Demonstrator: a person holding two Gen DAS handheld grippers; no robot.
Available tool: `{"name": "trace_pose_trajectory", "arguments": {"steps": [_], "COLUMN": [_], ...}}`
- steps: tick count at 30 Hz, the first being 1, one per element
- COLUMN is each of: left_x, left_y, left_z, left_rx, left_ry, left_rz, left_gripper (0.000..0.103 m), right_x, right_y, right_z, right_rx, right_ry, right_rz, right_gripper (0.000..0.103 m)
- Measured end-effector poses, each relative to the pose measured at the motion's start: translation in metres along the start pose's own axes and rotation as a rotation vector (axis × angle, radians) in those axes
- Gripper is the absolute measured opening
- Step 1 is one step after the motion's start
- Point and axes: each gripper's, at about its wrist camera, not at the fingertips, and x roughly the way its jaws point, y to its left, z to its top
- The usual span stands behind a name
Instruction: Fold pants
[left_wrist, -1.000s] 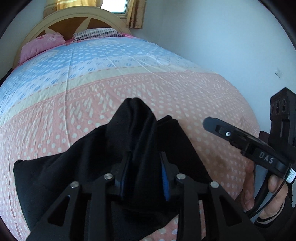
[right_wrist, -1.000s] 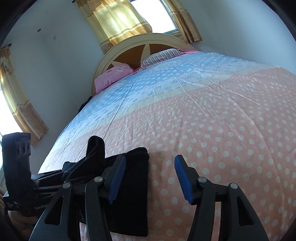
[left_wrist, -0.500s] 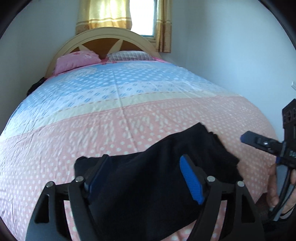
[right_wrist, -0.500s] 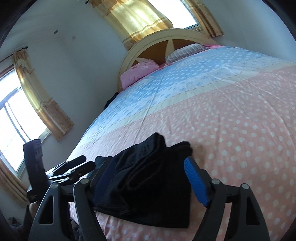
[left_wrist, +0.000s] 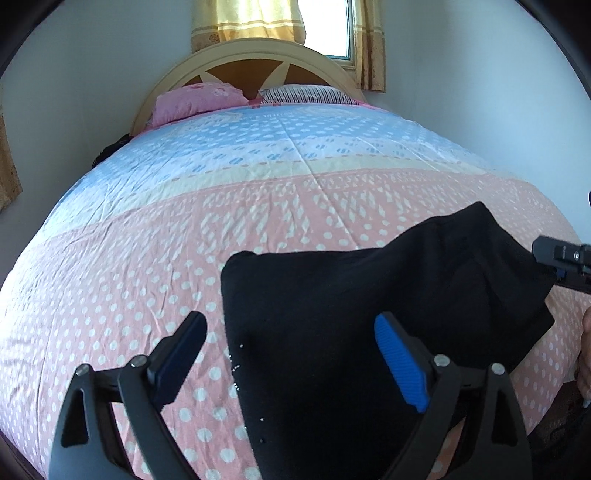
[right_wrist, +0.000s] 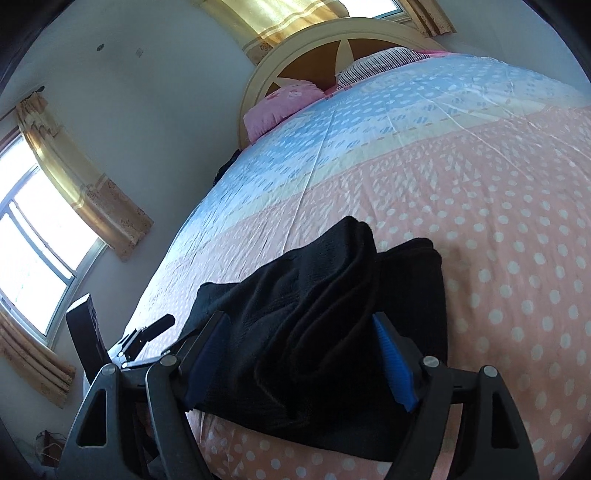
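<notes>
The black pants (left_wrist: 369, 314) lie in a folded heap on the pink dotted bedspread near the foot of the bed. They also show in the right wrist view (right_wrist: 332, 314), with a raised fold on top. My left gripper (left_wrist: 291, 358) is open and empty, its jaws spread wide over the left edge of the pants. My right gripper (right_wrist: 303, 362) is open, its jaws spread on either side of the heap. The right gripper's finger shows at the right edge of the left wrist view (left_wrist: 565, 258).
The bed (left_wrist: 258, 192) has a pink and blue dotted cover, a pink pillow (left_wrist: 199, 99), a striped pillow (left_wrist: 306, 94) and a rounded headboard (left_wrist: 243, 59). Walls and curtained windows (right_wrist: 37, 236) surround it. The bed's foot edge is close below the grippers.
My left gripper let go of the pants, opened wide and drew back to the left. The pants dropped onto the bed. My right gripper moved left over the heap.
</notes>
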Motion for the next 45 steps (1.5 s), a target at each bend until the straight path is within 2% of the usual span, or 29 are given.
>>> {"name": "trace_pose_trajectory", "arguments": {"steps": [3, 6, 8, 12, 20, 26, 32, 35, 37, 38, 41, 42, 43, 45], "left_x": [0.002, 0.003, 0.005, 0.006, 0.002, -0.012, -0.001, 0.005, 0.008, 0.011, 0.015, 0.015, 0.015, 0.016], "left_y": [0.002, 0.004, 0.006, 0.007, 0.007, 0.014, 0.016, 0.014, 0.011, 0.011, 0.013, 0.014, 0.016, 0.019], "left_z": [-0.002, -0.004, -0.005, -0.006, -0.006, 0.001, -0.003, -0.006, -0.007, -0.008, -0.011, -0.012, -0.012, -0.013], "left_rx": [0.007, 0.003, 0.0, -0.001, -0.001, -0.023, -0.023, -0.026, -0.013, -0.012, -0.017, -0.022, -0.026, -0.033], "left_ry": [0.015, 0.023, 0.026, 0.032, 0.036, -0.006, 0.014, 0.027, 0.03, 0.036, 0.045, 0.042, 0.042, 0.04], "left_rz": [0.005, 0.002, 0.003, 0.002, -0.004, -0.013, -0.008, -0.022, -0.011, -0.012, -0.02, -0.025, -0.028, -0.033], "left_gripper": [0.095, 0.095, 0.096, 0.096, 0.096, 0.096, 0.097, 0.097, 0.098, 0.1, 0.101, 0.102, 0.103, 0.103], "right_x": [0.009, 0.016, 0.016, 0.009, -0.017, -0.038, -0.038, -0.029, -0.024, -0.022, -0.025, -0.031, -0.037, -0.051], "right_y": [-0.007, -0.006, -0.003, 0.005, 0.014, 0.015, -0.026, -0.044, -0.053, -0.06, -0.071, -0.071, -0.071, -0.074], "right_z": [0.007, 0.005, 0.003, 0.004, 0.005, 0.008, 0.001, -0.007, -0.01, -0.011, -0.009, -0.008, -0.007, -0.005], "right_rx": [0.045, 0.017, -0.006, -0.042, -0.056, -0.06, 0.017, 0.048, 0.061, 0.092, 0.146, 0.137, 0.124, 0.115], "right_ry": [0.038, 0.083, 0.087, 0.077, 0.008, -0.03, -0.007, 0.062, 0.066, 0.074, 0.094, 0.083, 0.072, 0.028], "right_rz": [-0.012, -0.038, -0.044, -0.025, 0.044, 0.1, 0.038, 0.035, -0.002, 0.006, 0.029, 0.002, -0.038, -0.117], "right_gripper": [0.075, 0.052, 0.045, 0.019, 0.016, 0.015, 0.015, 0.016, 0.016, 0.017, 0.023, 0.029, 0.043, 0.046]}}
